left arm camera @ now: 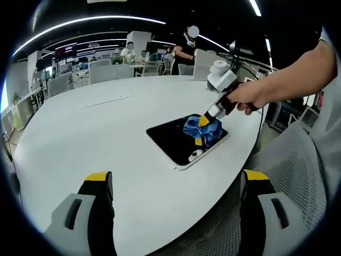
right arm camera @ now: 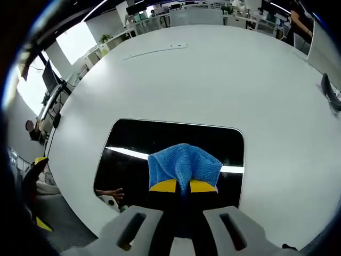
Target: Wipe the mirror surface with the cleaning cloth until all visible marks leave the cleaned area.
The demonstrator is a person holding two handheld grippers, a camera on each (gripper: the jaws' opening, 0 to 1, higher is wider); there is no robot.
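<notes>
Jaws of my right gripper (right arm camera: 183, 186) pinch the blue cloth (right arm camera: 184, 162) against the mirror (right arm camera: 128, 144), which lies flat near the surface (right arm camera: 213, 74) edge; my left gripper (left arm camera: 176, 186) hangs spread and empty, well apart. I worry a hard stroke could slide the mirror off that edge, or the cloth could slip from the pinch.

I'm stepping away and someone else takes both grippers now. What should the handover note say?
Right gripper: shut on the blue cleaning cloth, pressing it onto the dark rectangular mirror, near the edge closest to the gripper.
Left gripper: open, empty, held back over the near edge of the round white table, away from the mirror.
Mirror lies flat on the table, near its edge.
Done: cloth gripped and on the glass. Whether any marks are left cannot be told.
Left: wipe across the whole mirror, then check it.
</notes>
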